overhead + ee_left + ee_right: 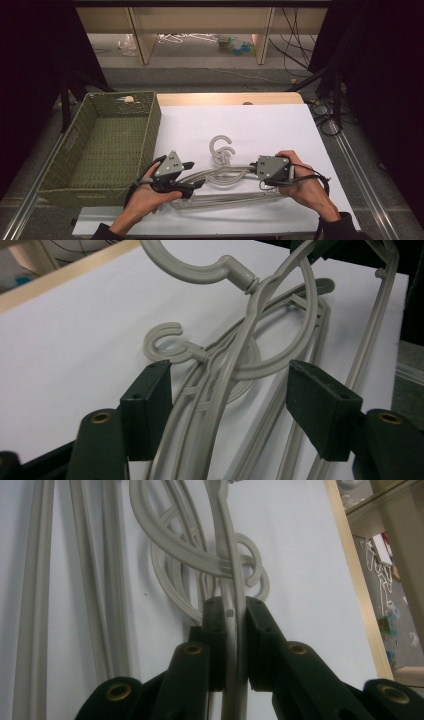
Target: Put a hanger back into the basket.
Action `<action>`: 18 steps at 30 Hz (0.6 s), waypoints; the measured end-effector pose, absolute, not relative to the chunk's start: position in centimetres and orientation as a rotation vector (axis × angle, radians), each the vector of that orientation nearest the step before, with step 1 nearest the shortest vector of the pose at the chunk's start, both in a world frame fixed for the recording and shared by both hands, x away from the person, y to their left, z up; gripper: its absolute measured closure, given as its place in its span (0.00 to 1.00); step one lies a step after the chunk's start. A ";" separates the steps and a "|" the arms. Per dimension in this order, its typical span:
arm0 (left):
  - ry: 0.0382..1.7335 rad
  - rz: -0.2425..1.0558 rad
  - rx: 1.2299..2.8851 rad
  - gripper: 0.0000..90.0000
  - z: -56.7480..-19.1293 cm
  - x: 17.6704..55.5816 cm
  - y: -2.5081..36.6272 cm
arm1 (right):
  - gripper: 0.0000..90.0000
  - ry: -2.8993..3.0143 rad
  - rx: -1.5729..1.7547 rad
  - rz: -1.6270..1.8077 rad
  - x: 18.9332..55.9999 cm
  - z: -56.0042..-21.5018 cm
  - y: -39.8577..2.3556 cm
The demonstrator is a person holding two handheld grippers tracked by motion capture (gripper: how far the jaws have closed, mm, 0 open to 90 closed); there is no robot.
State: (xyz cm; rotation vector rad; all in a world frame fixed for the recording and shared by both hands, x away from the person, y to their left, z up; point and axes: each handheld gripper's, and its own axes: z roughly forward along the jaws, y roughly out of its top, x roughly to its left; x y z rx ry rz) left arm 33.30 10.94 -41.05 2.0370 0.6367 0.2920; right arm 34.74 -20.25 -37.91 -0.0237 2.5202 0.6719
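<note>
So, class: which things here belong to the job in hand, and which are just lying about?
In the job:
- grey hangers, one clamped by the right gripper
- left gripper, jaws astride hanger arms
- woven basket

Lying about:
- bottles on the floor
- cables

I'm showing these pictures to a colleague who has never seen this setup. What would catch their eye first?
Most likely the tangle of grey plastic hangers lying on the white table between two hand-held grippers. The right gripper is clamped on one hanger's arm, while the left gripper has its jaws apart with hanger arms between them. Next, the empty green woven basket at the table's left.
</note>
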 end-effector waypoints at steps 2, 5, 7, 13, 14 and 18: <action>0.635 0.263 2.046 0.40 -41.3 33.9 10.3 | 0.91 2.508 -0.032 0.669 34.7 -37.8 -20.3; 0.630 0.213 2.052 0.42 -41.4 34.6 9.6 | 0.91 2.515 -0.033 0.675 34.6 -37.7 -20.3; 0.624 0.171 2.046 0.45 -41.4 35.1 9.2 | 0.91 2.516 -0.034 0.677 34.6 -37.7 -20.3; 0.600 0.094 2.067 0.53 -41.4 36.1 8.3 | 0.91 2.508 -0.055 0.680 34.4 -37.4 -20.2; 0.583 0.086 2.066 0.57 -41.3 36.2 8.1 | 0.91 2.501 -0.063 0.681 34.4 -37.3 -20.2; 0.567 0.039 2.090 0.63 -41.1 36.6 7.4 | 0.91 2.501 -0.084 0.691 34.4 -37.2 -20.1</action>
